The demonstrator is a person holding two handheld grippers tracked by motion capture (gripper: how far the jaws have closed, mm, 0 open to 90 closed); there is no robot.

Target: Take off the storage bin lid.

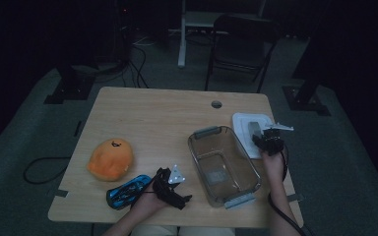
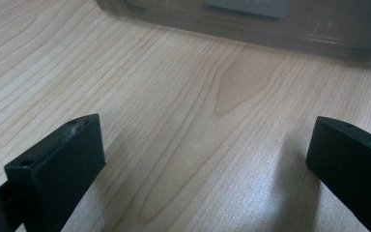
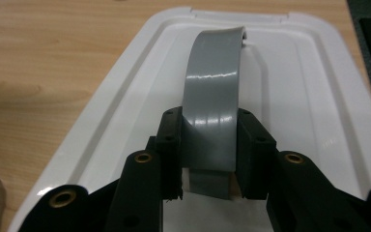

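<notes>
The right hand-held gripper (image 3: 207, 159) pinches the white lid's (image 3: 314, 111) glossy grey arched handle (image 3: 212, 96) (left hand-held gripper (image 2: 203, 159) spread).

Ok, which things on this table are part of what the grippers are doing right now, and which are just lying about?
In the job:
right gripper, shut on the grey handle
white lid
clear container
left gripper, open, facing the container

Lying about:
orange plush toy
blue toy car

Wooden table (image 1: 167, 118): plush (image 1: 110, 159), container (image 1: 223, 165), lid (image 1: 248, 133)
</notes>
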